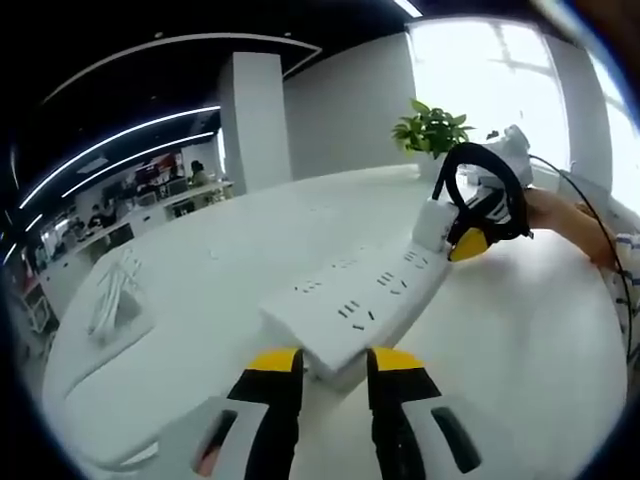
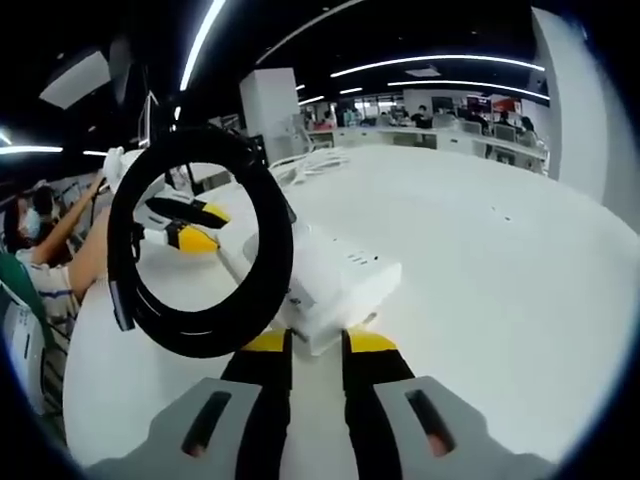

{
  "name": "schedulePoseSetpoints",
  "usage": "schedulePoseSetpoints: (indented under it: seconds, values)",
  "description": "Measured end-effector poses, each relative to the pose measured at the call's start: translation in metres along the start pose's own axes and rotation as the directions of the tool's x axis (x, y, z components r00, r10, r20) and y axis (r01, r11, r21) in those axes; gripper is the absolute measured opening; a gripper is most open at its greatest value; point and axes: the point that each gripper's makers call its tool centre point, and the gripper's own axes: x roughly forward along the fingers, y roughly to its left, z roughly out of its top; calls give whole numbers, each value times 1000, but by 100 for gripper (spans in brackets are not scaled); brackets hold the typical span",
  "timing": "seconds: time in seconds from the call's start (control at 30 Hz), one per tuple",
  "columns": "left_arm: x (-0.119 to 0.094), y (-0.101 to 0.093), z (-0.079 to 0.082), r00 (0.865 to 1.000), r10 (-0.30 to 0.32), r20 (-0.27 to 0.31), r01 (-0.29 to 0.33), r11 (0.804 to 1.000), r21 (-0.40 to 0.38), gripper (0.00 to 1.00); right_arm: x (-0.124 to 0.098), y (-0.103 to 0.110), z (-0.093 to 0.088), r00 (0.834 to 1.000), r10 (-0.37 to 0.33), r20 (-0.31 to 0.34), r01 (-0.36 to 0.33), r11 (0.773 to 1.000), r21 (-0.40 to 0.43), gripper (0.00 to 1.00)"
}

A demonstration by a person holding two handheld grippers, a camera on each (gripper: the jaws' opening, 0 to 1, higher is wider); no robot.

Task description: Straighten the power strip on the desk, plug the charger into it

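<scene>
While black cable [image 2: 200, 250] hides charger [image 2: 330, 285], right gripper [image 2: 316, 345] grip unclear.

Legible text: none | power strip [image 1: 365, 300] at centre of left gripper view: no readable marking | charger [image 2: 335, 285] at centre of right gripper view: no readable label | background signage: too blurred to read

Glossy plastic power strip [image 1: 362, 300], matt desk [image 1: 520, 330]
</scene>
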Motion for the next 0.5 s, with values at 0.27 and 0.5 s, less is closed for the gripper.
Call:
schedulePoseSetpoints:
  seconds: [0.27, 0.5]
  values:
    - [2, 3, 2, 1000, 3, 2, -3, 1000, -3, 24, 2, -4, 1, 1000, -12, -4, 12, 1000, 5, 17]
    - [4, 6, 3, 1000, 5, -1, -5, 1000, 0, 23, 3, -6, 2, 1000, -20, -11, 20, 1000, 5, 17]
